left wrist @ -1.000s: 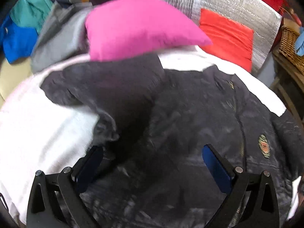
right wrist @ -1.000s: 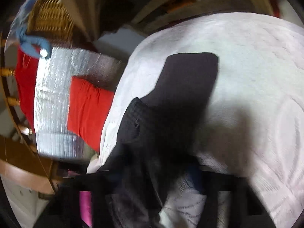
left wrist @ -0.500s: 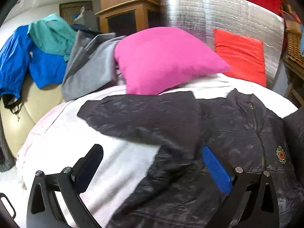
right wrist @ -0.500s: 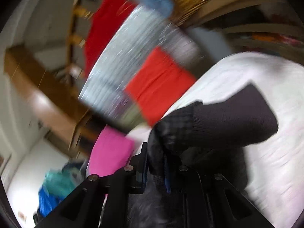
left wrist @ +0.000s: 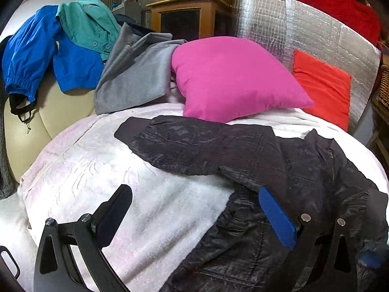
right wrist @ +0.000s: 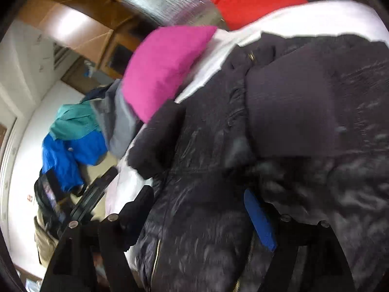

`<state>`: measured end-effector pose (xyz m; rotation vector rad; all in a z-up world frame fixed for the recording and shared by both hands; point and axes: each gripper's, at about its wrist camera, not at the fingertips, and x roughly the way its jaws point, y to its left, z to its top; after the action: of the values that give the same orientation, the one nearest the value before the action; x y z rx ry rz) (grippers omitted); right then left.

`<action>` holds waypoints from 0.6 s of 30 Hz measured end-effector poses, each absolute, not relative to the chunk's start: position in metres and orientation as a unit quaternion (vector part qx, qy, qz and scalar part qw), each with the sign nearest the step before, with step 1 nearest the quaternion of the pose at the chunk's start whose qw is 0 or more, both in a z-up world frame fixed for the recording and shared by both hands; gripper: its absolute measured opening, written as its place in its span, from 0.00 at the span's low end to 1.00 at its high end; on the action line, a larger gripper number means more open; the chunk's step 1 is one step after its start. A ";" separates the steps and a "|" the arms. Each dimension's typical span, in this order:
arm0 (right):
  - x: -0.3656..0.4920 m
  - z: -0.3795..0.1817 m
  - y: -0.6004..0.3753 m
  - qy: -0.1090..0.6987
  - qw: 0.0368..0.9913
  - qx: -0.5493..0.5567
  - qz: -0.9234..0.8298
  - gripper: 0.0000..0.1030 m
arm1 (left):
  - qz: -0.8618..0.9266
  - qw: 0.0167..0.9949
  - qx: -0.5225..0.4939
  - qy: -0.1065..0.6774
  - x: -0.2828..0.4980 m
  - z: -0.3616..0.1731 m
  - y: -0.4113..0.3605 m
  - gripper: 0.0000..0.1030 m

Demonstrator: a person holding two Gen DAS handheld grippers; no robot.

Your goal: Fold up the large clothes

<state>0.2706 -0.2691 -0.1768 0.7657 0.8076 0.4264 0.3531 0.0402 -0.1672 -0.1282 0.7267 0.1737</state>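
Left wrist view first: the left gripper (left wrist: 194,209) hangs with its jaws spread wide and nothing between the pads; under it lies the white bedspread (left wrist: 102,175) of the bed, and on that the black jacket (left wrist: 304,182), front up, zip running down its middle; one sleeve (left wrist: 194,146) stretches out to the left across the bedspread, its cuff lying flat; the right pad sits over the jacket's edge, the left pad over bare bedspread; behind the jacket a pink cushion (left wrist: 233,77) leans on the bed, a red cushion (left wrist: 323,85) just beside it against a silver foil panel (left wrist: 316,39); further left a grey garment (left wrist: 136,73), a teal shirt (left wrist: 87,24) and a blue garment (left wrist: 34,51) are heaped over a cream seat.

Over to the right wrist view, tilted and a bit blurred: the right gripper (right wrist: 199,209) hovers above the jacket (right wrist: 206,219), its jaws opening, only loose fabric below them and the pads pressing on nothing; the other sleeve (right wrist: 304,109) lies folded across the jacket's chest; the pink cushion (right wrist: 167,68) sits beyond the collar.
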 end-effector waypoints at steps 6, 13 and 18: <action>0.213 -0.156 -0.382 0.275 0.884 0.377 0.028 0.78 | -0.018 0.928 -0.062 0.367 0.345 -0.168 -0.009 1.00; 0.219 -0.223 -0.481 0.307 0.840 0.435 -0.108 0.77 | -0.172 0.909 -0.026 0.378 0.338 -0.173 -0.098 1.00; 0.262 -0.257 -0.490 0.340 0.807 0.474 -0.086 0.75 | -0.228 0.888 0.007 0.400 0.344 -0.192 -0.149 1.00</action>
<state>0.2624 -0.4905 -0.2570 1.0146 0.7282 -0.1844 0.3439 -0.1494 -0.1917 0.0140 0.8305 -0.4732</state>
